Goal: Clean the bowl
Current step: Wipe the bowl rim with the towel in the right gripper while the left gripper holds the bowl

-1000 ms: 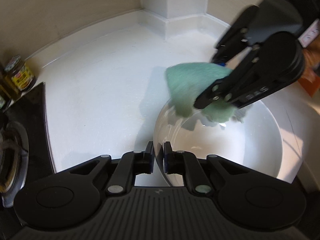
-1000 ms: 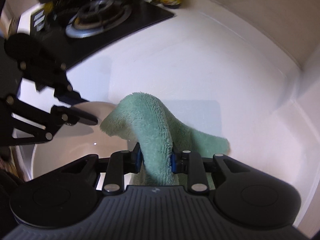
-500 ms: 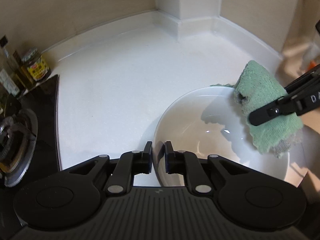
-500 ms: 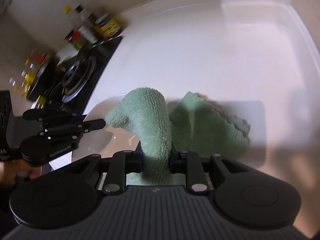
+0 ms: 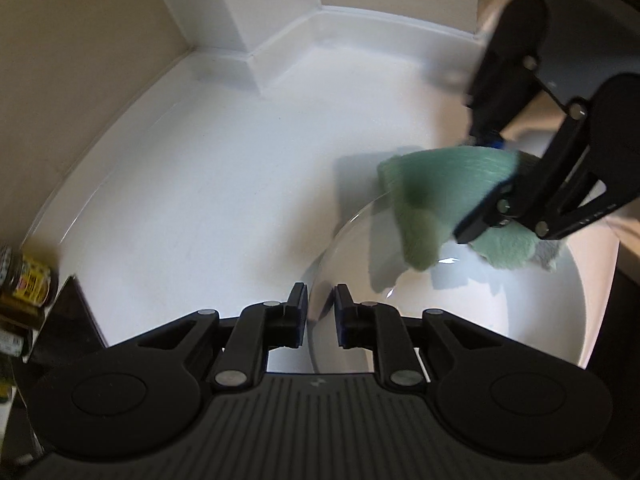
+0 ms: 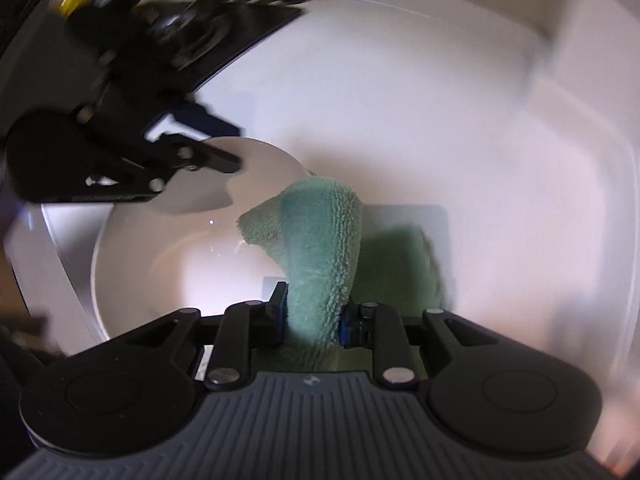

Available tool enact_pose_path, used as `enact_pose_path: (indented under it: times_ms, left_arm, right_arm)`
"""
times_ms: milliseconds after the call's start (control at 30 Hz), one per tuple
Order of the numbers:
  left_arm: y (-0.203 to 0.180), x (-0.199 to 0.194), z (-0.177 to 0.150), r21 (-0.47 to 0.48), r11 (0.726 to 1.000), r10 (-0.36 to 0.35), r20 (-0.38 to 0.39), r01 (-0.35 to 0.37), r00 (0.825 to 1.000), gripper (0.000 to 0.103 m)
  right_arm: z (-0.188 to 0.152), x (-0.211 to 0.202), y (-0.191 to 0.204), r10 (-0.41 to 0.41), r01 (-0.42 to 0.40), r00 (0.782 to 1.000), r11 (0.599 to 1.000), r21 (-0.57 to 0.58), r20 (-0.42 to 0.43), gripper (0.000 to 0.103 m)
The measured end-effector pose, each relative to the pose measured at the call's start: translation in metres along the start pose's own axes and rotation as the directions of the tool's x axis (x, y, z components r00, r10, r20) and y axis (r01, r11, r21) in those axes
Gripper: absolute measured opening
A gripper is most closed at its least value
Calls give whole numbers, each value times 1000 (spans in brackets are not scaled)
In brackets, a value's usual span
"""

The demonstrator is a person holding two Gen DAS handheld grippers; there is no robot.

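My left tool (image 5: 321, 312), jaws just eased apart and straddling the white bowl's (image 5: 552, 320) near rim lower centre, steadies it on the desk (image 5: 224, 184) while my right tool (image 6: 313, 314) clamps the green microfibre cloth (image 6: 320, 248) over the bowl's far rim, upper right.

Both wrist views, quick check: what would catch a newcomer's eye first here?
The green cloth stands out first, pinched in the right tool and hanging over the far rim of the white bowl. Next is the left tool, straddling the bowl's near rim; its jaws have just been opening. Everything sits on a white counter.
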State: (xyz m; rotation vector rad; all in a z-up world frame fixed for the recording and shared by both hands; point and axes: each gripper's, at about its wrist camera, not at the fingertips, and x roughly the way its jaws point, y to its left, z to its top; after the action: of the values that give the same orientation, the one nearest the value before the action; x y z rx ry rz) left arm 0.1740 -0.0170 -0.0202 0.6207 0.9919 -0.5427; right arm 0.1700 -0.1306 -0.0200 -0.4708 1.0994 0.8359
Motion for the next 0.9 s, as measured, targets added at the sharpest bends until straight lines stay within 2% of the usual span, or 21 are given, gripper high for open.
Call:
enact_pose_path:
  times_ms: [33,100,200,267,400,467,500,567,633,733,800,867,900]
  left_arm:
    - [2,2,1,1,1000,7,-9,-7,1000,19]
    - [11,4,1,-56,998,16,-19,-17,1000,16]
    - [26,4,-5,-188,982,11,-23,-15,1000,13]
    - [32,2,-11,-254,967,16,-18,-20,1000,12]
    - [33,-3,-23,-345,936,63,-11,-63,998,11]
    - [33,-4,-27,-377,924,74,-8,-71,997,11]
    - [32,-4,-28,-402,913,79,-6,-75,997,11]
    - [31,-5,-30,-428,900,89,-6,-83,996,11]
    - [27,-8,-32,-415,905,93,-12,-89,996,11]
    - [25,-10,-37,-348,934,82,-9,-80,997,11]
    - [22,-8,-37,-315,946,71,-7,-70,997,14]
    - [22,-7,-31,-256,964,74,-6,-73,997,13]
    - [20,-6,-28,-232,969,84,0,-82,996,11]
  right_arm:
    - [9,3,-1,-11,11,1000,999,-40,-3,18]
    - [26,10,-2,-33,31,999,992,-120,-8,18]
    - [47,19,-13,-17,17,1000,993,-117,6,18]
    - [51,24,-24,3,-2,1000,1000,-23,6,18]
    - [35,18,-29,-14,10,1000,990,141,25,18]
    - [17,10,-34,9,-25,999,954,299,54,19]
    - [12,7,-35,12,-33,998,942,334,64,19]
    - [-6,1,-32,-4,-42,995,893,448,101,20]
    - [-16,0,-21,-32,-23,994,877,480,107,21]
    - [-15,7,-17,-39,-4,995,902,432,91,21]
    - [-6,10,-14,-47,18,996,931,365,70,20]
    - [4,12,-5,-70,62,997,971,231,27,21]
    - [6,11,-2,-75,70,997,978,195,16,21]
